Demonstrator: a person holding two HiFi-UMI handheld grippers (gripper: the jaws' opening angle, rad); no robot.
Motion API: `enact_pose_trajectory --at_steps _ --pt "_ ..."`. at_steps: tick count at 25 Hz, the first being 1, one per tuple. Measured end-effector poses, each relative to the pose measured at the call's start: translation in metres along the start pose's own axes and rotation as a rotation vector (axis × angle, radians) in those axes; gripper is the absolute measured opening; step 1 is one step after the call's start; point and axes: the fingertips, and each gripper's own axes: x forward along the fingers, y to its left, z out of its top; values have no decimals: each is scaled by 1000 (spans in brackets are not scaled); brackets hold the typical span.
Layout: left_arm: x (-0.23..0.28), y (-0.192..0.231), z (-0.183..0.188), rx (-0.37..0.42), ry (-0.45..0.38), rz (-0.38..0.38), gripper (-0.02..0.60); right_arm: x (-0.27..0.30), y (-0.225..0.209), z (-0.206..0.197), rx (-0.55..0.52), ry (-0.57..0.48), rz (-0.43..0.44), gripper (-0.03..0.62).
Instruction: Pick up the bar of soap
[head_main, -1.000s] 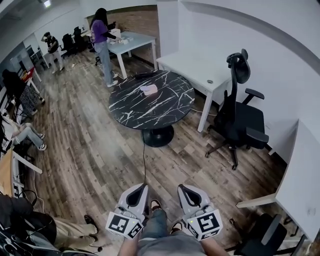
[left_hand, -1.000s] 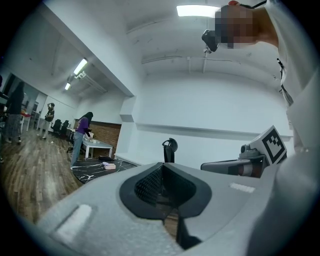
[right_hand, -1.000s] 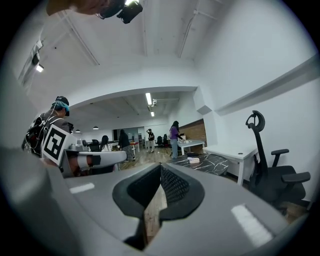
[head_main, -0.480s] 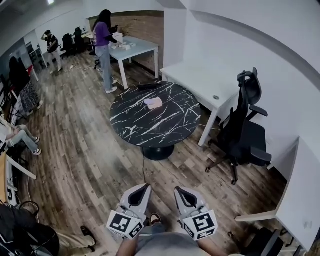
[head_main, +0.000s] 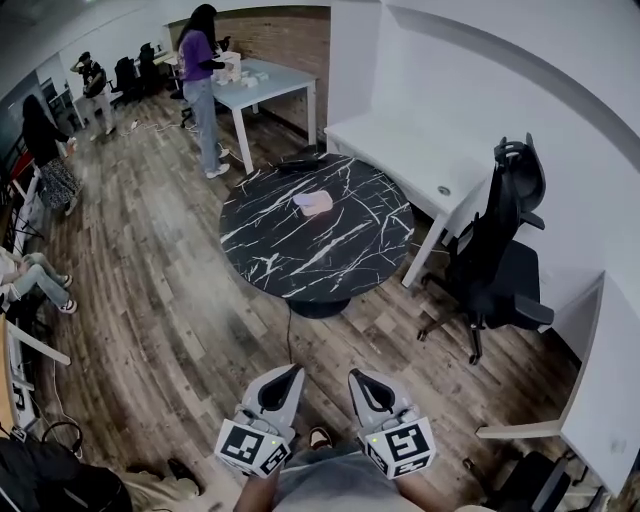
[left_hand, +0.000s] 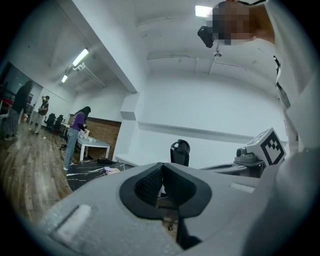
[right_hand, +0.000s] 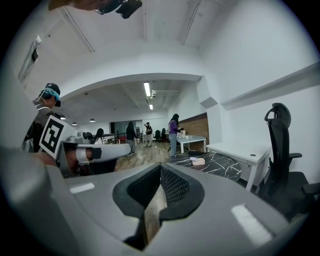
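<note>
The pale pink bar of soap lies on the far half of a round black marble table, well ahead of me. It also shows small in the right gripper view, soap, and in the left gripper view, soap. My left gripper and right gripper are held side by side low in the head view, over the wood floor and far short of the table. Both point toward it. The left gripper and right gripper each have their pads together with nothing between them.
A black office chair stands right of the table, beside a white desk along the wall. A flat dark object lies at the table's far edge. A person in purple stands at a white table behind; others are at the far left.
The round table and soap have come nearer and sit lower and larger in the head view. Both grippers keep their place side by side, still shut.
</note>
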Motion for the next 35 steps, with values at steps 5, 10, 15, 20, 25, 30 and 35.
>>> enact_pose_trajectory --at_steps 5,10,15,20,25,30,35 --pt "15 19 -12 -37 31 -1 0 23 -8 -6 15 29 -10 6" --pt "44 39 -21 -57 60 -3 0 53 -31 -9 35 47 -15 14" --pt "97 67 -15 -55 65 -1 0 93 -72 -3 42 50 -12 14" --pt "164 95 -7 -43 74 8 0 139 -124 14 40 35 5 14" --pt "228 117 3 -34 79 32 0 178 -178 31 34 29 23 14" --pt "275 130 0 -43 95 44 0 206 -217 38 35 28 44 14" --pt "297 139 -2 -59 107 63 0 228 -237 44 41 33 73 6"
